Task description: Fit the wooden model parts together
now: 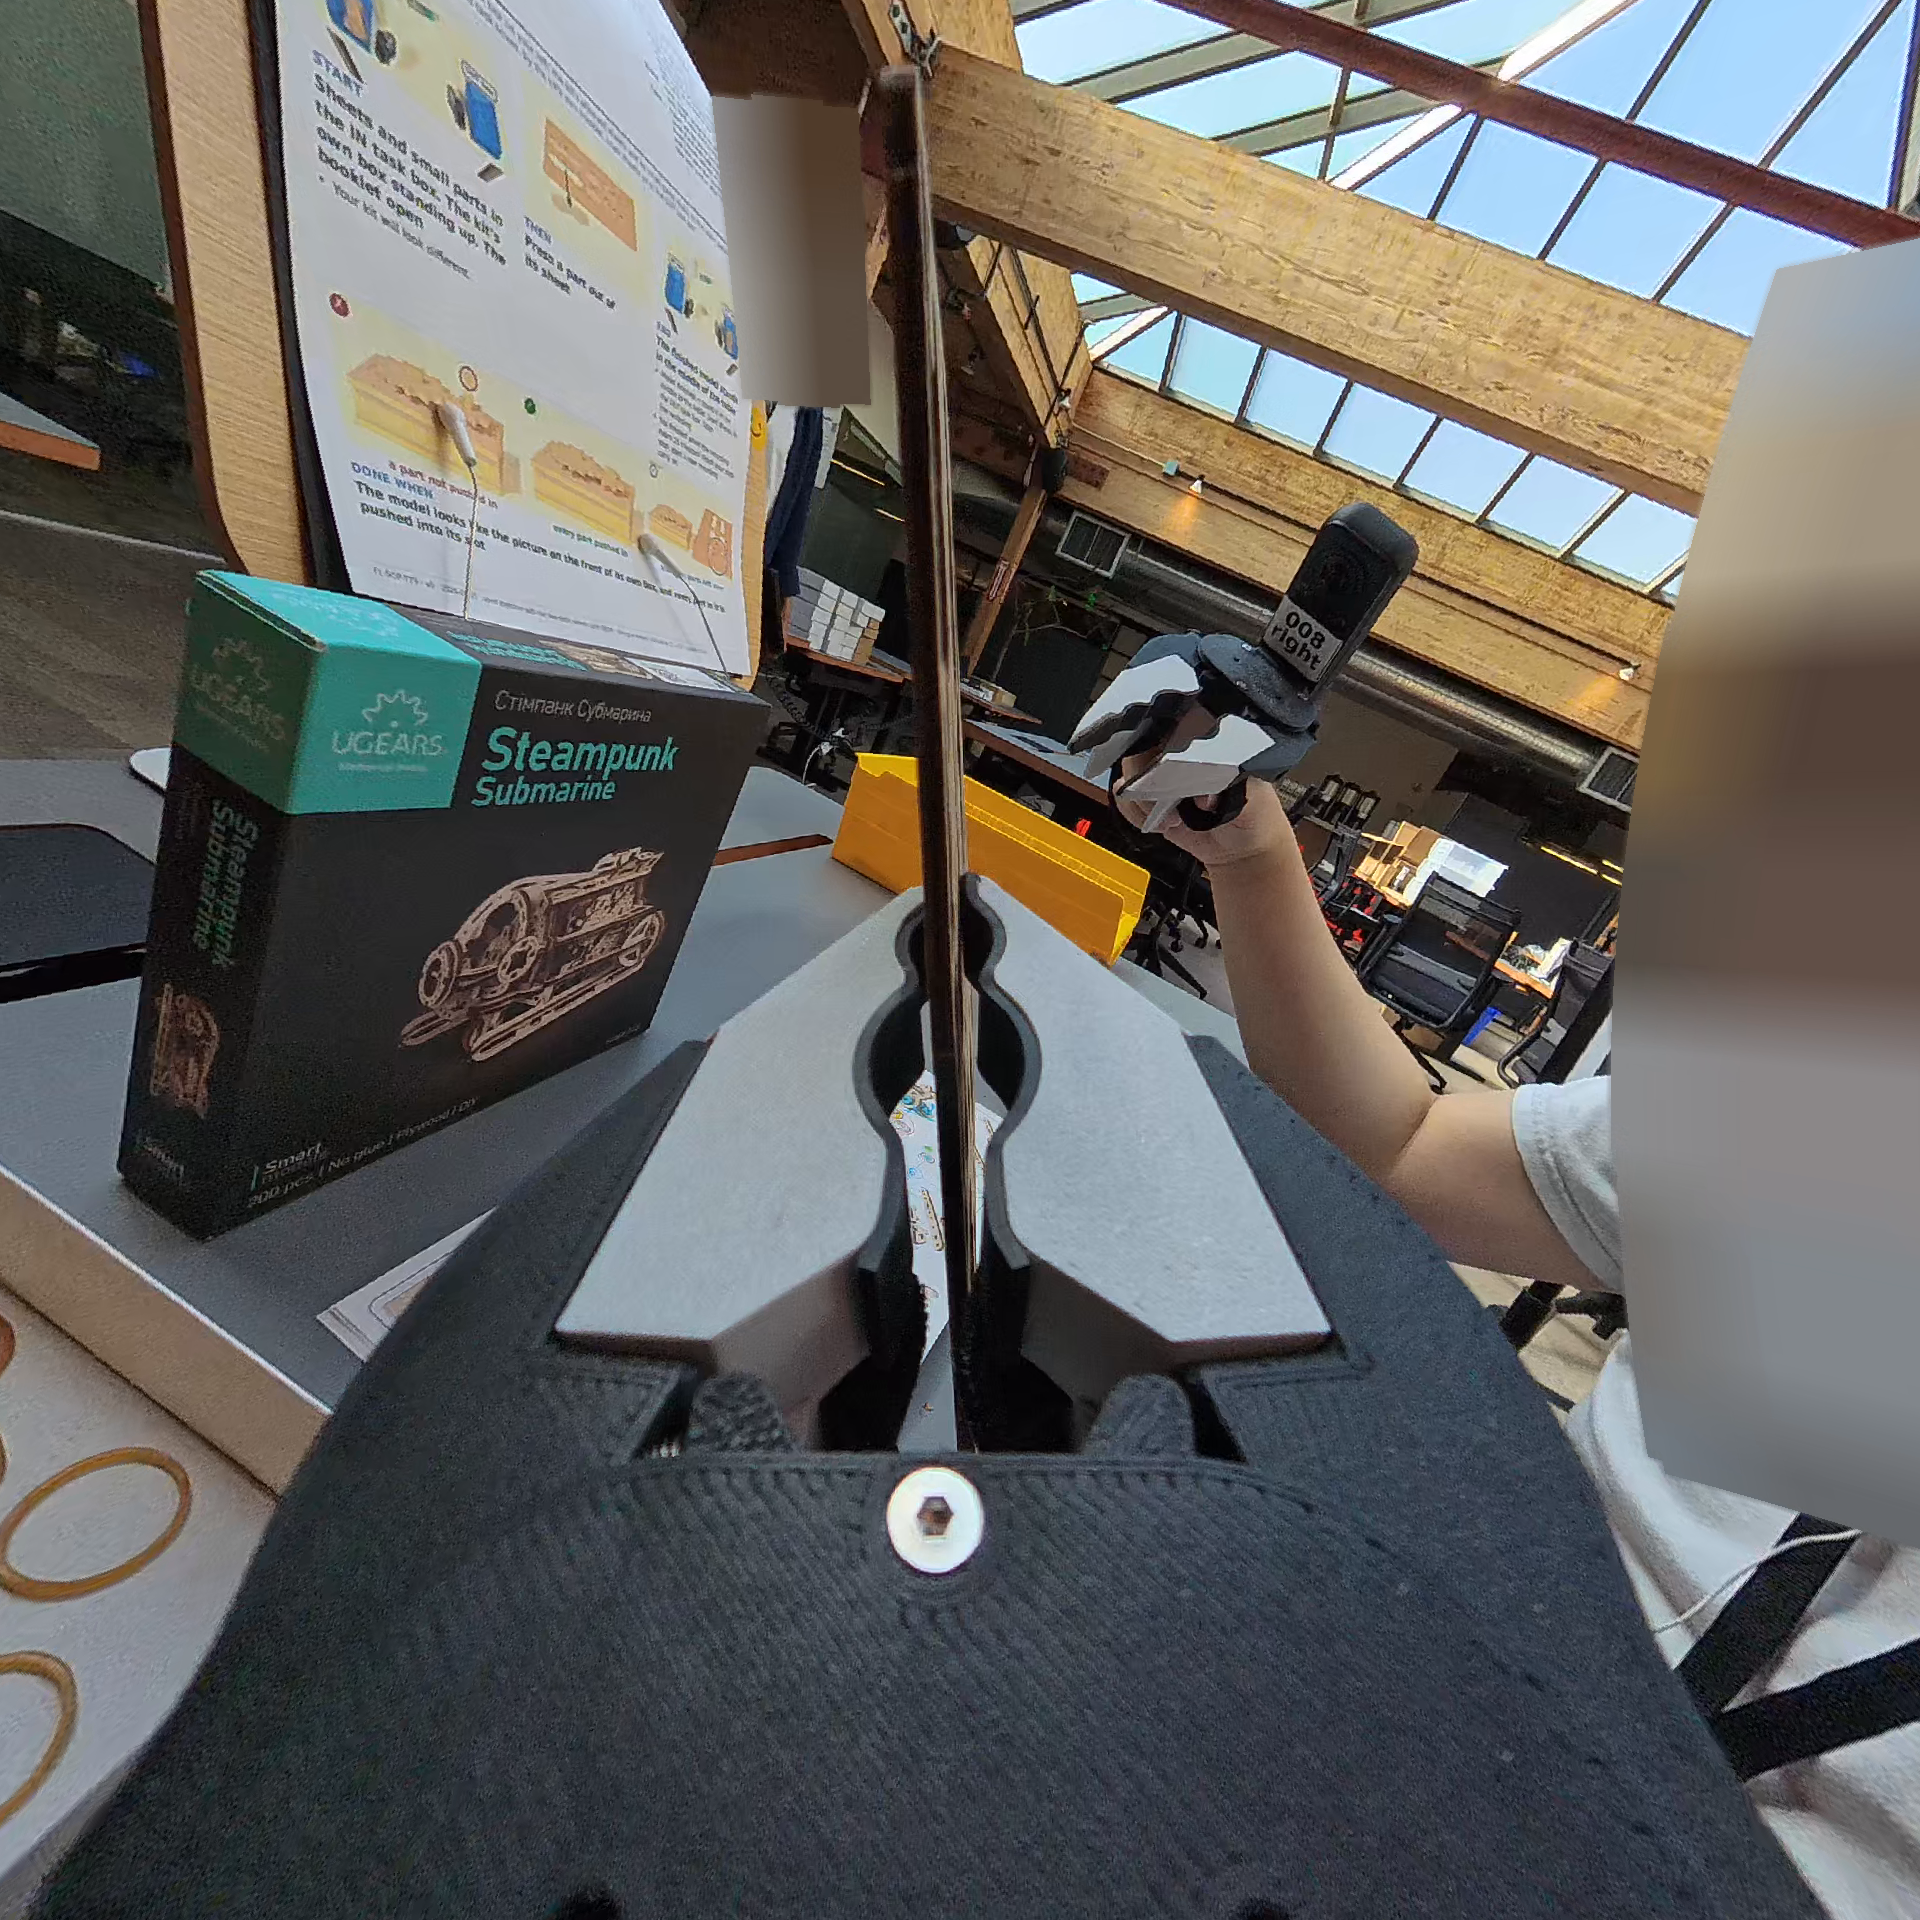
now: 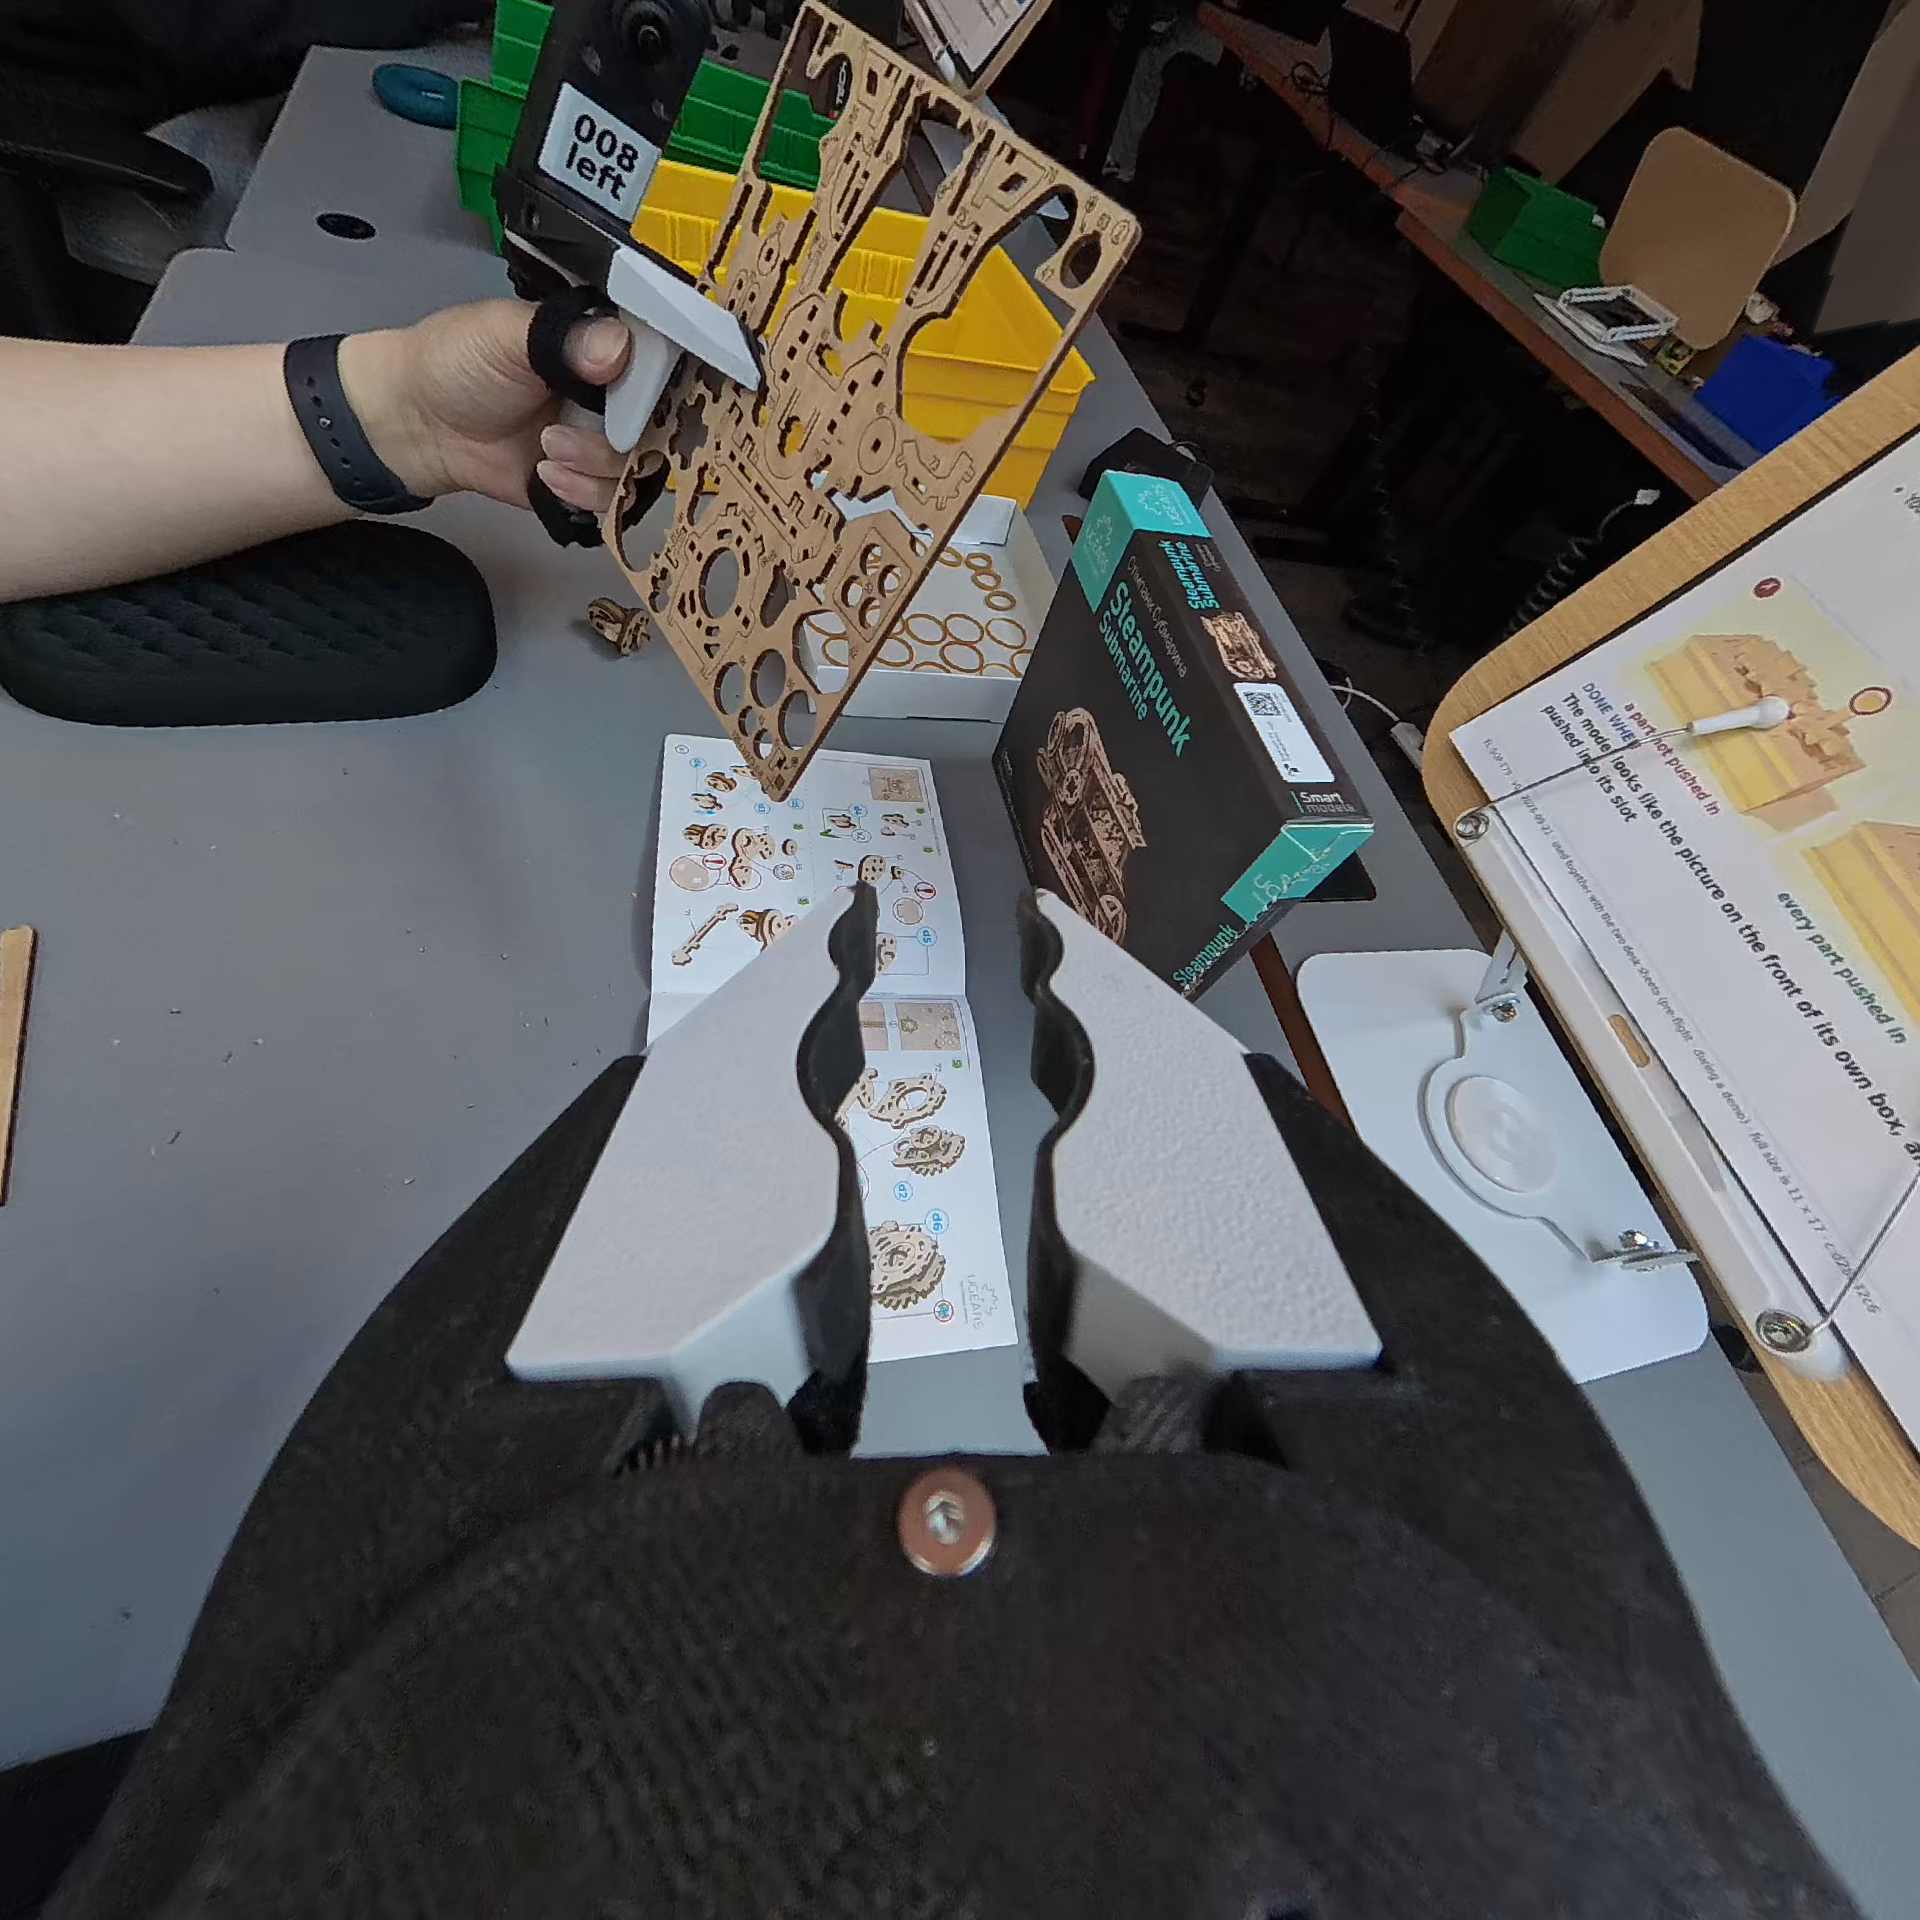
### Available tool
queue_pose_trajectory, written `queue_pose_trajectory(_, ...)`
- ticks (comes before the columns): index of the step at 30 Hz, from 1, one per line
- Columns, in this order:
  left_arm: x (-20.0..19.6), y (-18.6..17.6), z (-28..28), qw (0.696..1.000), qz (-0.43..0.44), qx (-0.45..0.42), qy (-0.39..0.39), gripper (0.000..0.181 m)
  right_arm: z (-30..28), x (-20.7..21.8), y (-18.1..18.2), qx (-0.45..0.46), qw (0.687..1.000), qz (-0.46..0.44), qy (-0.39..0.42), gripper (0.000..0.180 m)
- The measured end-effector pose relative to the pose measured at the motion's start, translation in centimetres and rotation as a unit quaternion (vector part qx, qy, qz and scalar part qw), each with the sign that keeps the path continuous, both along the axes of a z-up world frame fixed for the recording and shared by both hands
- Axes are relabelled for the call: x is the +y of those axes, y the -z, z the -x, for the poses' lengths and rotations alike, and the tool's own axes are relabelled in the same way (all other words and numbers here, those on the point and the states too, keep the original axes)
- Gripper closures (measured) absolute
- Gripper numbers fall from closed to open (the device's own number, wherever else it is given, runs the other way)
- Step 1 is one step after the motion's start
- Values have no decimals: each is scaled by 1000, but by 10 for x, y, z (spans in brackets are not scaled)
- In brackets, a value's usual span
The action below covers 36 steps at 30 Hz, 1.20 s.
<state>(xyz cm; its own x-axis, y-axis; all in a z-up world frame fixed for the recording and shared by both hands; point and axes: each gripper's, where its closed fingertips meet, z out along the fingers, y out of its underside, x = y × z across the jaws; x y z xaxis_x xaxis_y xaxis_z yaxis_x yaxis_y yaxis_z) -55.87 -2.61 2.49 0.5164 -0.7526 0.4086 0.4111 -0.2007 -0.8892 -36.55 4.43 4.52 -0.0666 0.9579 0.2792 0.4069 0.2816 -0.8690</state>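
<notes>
Right claw (image 2: pixel 945 935) hangs over the grey bench (image 2: pixel 312 935), jaws parted with nothing between them. Under it lies the open booklet (image 2: pixel 810 831). Up ahead the left claw (image 2: pixel 753 364) pinches a wooden sheet (image 2: pixel 862 395) of cut-out parts, tilted, its low corner above the booklet. The dark box (image 2: pixel 1164 748) leans just right of the booklet. Behind the sheet sit a yellow bin (image 2: pixel 966 343) and a white tray of rubber bands (image 2: pixel 966 634).

Grey table (image 2: pixel 312 935): booklet (image 2: pixel 810 997), box (image 2: pixel 1164 748).
</notes>
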Motion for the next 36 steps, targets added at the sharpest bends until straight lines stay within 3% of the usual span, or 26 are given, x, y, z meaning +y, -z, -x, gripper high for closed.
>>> queue_pose_trajectory(27,2,5,-4,1000,12,7,7,180,2,6,10,1,1000,20,-2,154)
queue_pose_trajectory(31,5,14,-15,999,28,14,22,180,21,-5,14,32,996,72,-42,154)
queue_pose_trajectory(36,5,19,-30,998,33,26,39,180,55,-21,31,47,984,156,-75,139)
